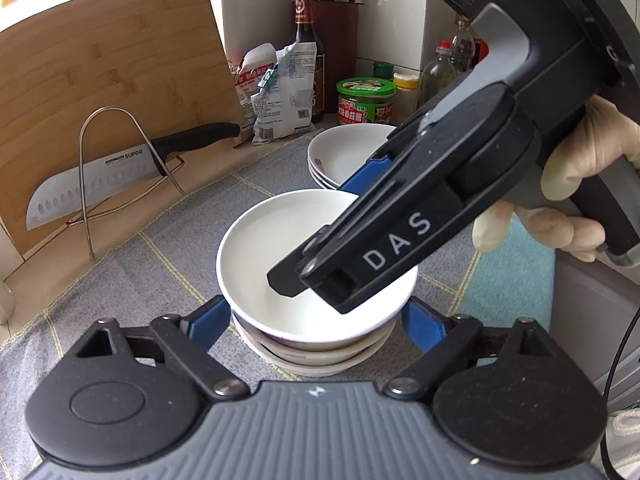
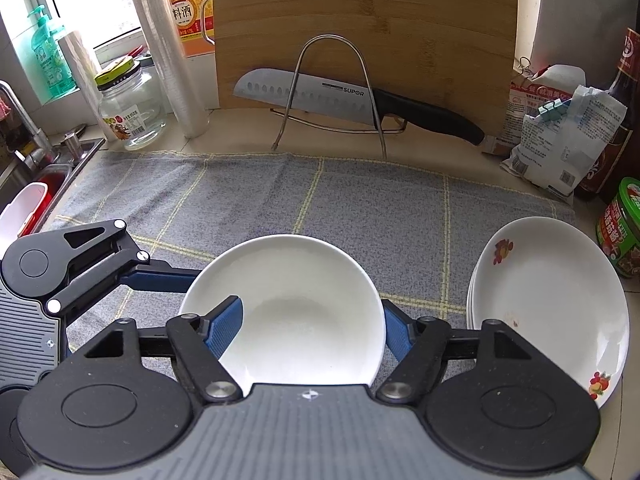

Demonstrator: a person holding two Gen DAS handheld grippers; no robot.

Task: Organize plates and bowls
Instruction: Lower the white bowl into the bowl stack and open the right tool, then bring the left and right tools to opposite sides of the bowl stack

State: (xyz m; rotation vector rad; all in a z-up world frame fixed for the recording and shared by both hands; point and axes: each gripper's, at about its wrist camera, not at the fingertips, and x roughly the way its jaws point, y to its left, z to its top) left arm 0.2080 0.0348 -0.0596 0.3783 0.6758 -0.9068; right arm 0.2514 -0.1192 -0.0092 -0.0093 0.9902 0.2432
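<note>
item: stacking of dishes on a grey checked towel point(image 2: 320, 200), catalogued left to right. risk, as a judgement: the left gripper point(image 1: 316, 316) stands released, its blue fingers point(image 1: 208, 320) flanking the bowl stack point(image 1: 320, 344) without pressing, so any sideways drift of that hand could nudge the stack and slide it on the cloth; the right gripper point(image 2: 312, 328) is likewise let go, one blue pad inside the top bowl point(image 2: 288, 300) and the other outside its rim, so lifting out at a slant could hook the rim and tip the bowl or scrape it off the pile. a careless withdrawal toward the right could also clip the plate stack point(image 2: 552, 300) just beside. containers: a clear glass jar point(image 2: 128, 108) with a yellow-green lid, seemingly empty; the top bowl, white and empty, nested on lower bowls whose contents are hidden; the plates, white with fruit prints, top one bare apart from a small reddish mark; a green-lidded sauce jar point(image 2: 624, 224), closed, contents unseen. the task's dishes sit near the front of the towel, bowls centre, plates right.
</note>
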